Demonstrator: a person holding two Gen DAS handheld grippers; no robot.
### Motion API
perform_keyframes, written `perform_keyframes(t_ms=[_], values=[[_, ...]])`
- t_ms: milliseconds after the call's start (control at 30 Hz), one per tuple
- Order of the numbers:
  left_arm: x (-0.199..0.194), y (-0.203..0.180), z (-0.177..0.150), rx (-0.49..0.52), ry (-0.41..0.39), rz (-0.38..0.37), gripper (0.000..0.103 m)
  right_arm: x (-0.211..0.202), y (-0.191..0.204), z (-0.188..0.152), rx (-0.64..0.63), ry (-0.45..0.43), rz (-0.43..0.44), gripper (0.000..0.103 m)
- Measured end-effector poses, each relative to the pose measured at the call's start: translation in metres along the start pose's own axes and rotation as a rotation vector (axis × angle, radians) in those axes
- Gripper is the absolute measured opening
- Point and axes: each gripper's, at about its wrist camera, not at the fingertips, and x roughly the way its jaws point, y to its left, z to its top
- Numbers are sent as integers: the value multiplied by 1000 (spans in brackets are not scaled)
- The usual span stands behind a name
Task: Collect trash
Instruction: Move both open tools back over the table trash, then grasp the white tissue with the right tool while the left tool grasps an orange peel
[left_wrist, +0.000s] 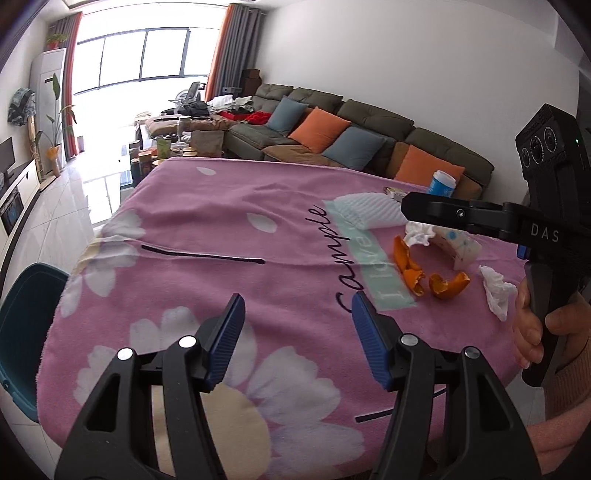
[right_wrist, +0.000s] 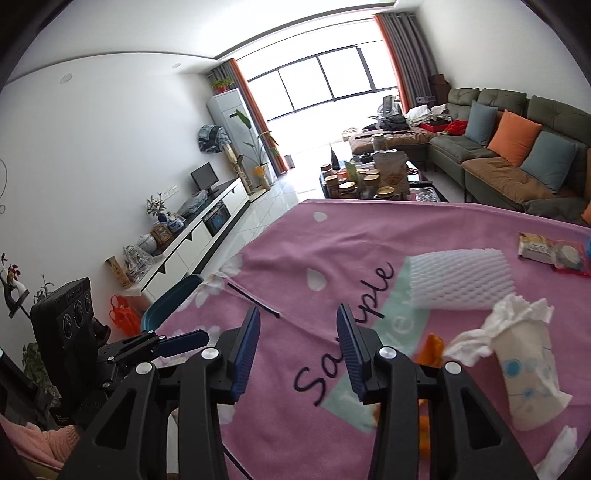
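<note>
- A wide window (right_wrist: 325, 79) fills the far wall, glaring with daylight.
- Orange and grey curtains (right_wrist: 400, 51) hang at either side of it.
- To its right, a green-grey sofa (right_wrist: 491, 155) with orange and blue cushions (right_wrist: 513, 138) runs along a white wall.
- To its left stand a tall white air-conditioning unit (right_wrist: 227, 118), a leafy plant (right_wrist: 255, 144) and a low white cabinet (right_wrist: 199, 236) bearing a small monitor (right_wrist: 204, 177).
- Pale glossy floor tiles (right_wrist: 280, 195) reflect the window's light.
</note>
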Motion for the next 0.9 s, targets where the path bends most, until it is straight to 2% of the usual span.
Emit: perform_keyframes(t_ms=[133, 333, 600, 667, 900], values=[[22, -33, 4, 58, 33, -65, 59, -31, -40, -8, 61, -49, -96, 41], [50, -70, 7, 113, 99, -116, 58, -64, -84, -22, 135, -97, -201, 42], [64, -100, 6, 154, 138, -185, 57, -102, -127, -50, 209, -109, -311, 43], [66, -107, 4, 169, 146, -206, 57, -110, -135, -57, 226, -98, -337, 47], [83, -122, 1, 161, 199, -278, 56, -121, -153, -81, 285, -54, -309, 50]])
